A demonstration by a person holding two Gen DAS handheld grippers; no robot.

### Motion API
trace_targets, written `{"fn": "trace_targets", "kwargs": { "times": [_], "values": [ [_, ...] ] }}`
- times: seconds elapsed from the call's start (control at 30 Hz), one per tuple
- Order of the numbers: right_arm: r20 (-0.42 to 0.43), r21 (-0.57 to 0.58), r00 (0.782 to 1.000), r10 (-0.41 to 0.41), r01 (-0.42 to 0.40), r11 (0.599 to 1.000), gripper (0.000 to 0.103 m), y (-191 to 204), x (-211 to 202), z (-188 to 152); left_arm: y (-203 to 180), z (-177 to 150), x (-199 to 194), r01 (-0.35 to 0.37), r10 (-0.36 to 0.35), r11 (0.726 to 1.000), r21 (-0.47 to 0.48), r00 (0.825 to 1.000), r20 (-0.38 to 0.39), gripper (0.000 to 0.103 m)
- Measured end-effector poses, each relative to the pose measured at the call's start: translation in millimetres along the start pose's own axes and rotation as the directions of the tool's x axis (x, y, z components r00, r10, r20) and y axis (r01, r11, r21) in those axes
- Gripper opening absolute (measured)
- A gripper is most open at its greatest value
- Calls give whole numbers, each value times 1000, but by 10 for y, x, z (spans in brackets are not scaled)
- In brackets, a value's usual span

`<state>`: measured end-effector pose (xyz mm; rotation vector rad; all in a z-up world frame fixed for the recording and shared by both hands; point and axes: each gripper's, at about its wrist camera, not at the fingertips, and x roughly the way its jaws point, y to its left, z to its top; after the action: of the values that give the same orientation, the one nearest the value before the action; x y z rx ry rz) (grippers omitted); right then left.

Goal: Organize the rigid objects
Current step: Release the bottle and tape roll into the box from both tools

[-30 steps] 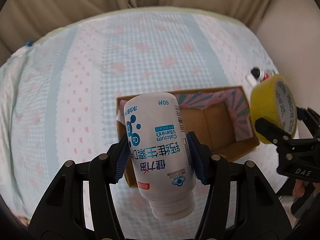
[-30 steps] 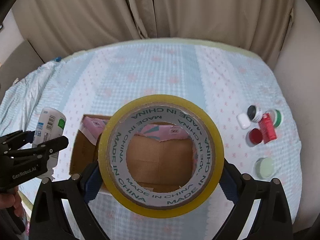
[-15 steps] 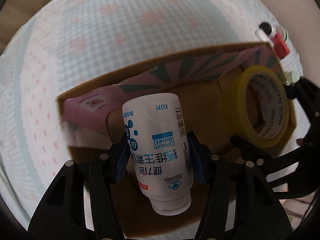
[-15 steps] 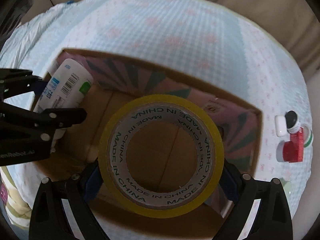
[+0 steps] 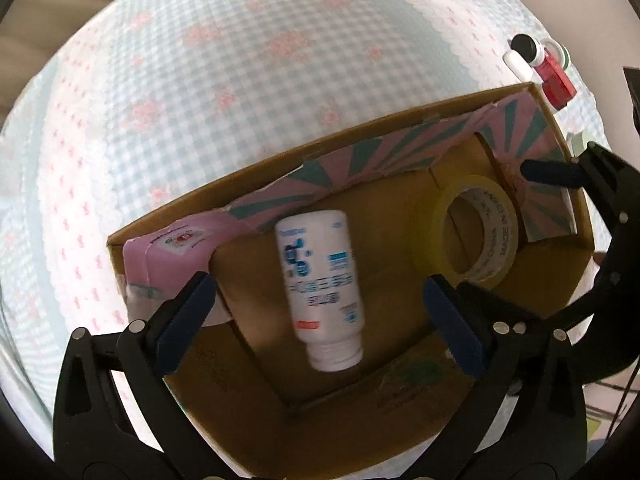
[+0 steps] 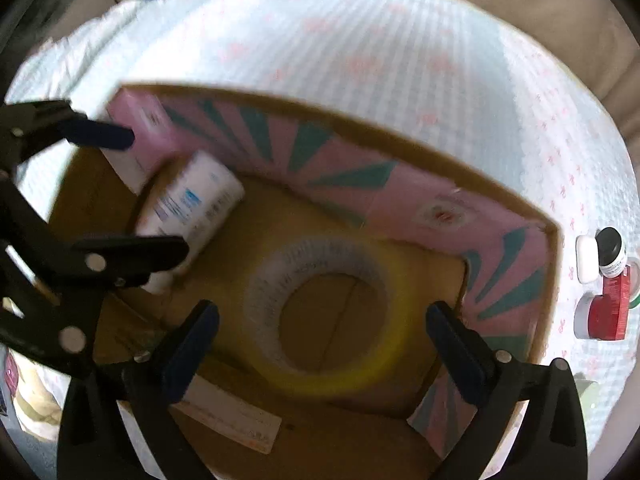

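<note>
Setting: beige curtains [image 6: 500, 12] hang behind a surface spread with a pale blue gingham cloth [image 5: 248, 92] dotted with pink flowers.

Box: an open cardboard box [image 5: 360, 412] sits on the cloth, its inner walls lined with a pink and teal sunburst print [image 6: 320, 164]; brown flaps form the floor.

Bottle: a white calcium vitamin bottle [image 5: 320, 292] with blue print is inside the box toward its left end, cap end pointing at the near wall. It is blurred in both views, so whether it already rests on the floor is hard to say.

Tape: a roll of yellow packing tape [image 5: 476, 236] with a white printed core is inside the box toward the right end. In the right wrist view it appears blurred, lying roughly flat [image 6: 332, 312] with the box floor visible through its hole.

Left gripper: the left gripper [image 5: 320, 324] is over the box with its blue-padded fingers spread wide; the bottle sits between them with a clear gap on each side.

Right gripper: the right gripper [image 6: 324, 344] is likewise spread wide above the tape, neither pad touching the roll.

Beside the box: near the cloth's right edge, just outside the box's right wall, stands a cluster of small items: a white case [image 6: 586, 260], a black-capped jar [image 6: 610, 248] and a red box [image 6: 612, 308].
</note>
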<state>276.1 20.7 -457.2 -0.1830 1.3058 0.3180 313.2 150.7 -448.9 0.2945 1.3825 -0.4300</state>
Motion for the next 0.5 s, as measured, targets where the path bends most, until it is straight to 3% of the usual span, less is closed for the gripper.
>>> {"fn": "trace_targets", "kwargs": {
  "times": [0.3, 0.5],
  "values": [
    [15, 19, 1000, -21, 21, 1000, 103, -29, -211, -110, 78, -177, -238, 0, 1, 999, -54, 1000, 15, 103],
    [57, 37, 998, -26, 24, 999, 103, 24, -513, -128, 119, -372, -604, -16, 20, 998, -65, 998, 64, 103]
  ]
}}
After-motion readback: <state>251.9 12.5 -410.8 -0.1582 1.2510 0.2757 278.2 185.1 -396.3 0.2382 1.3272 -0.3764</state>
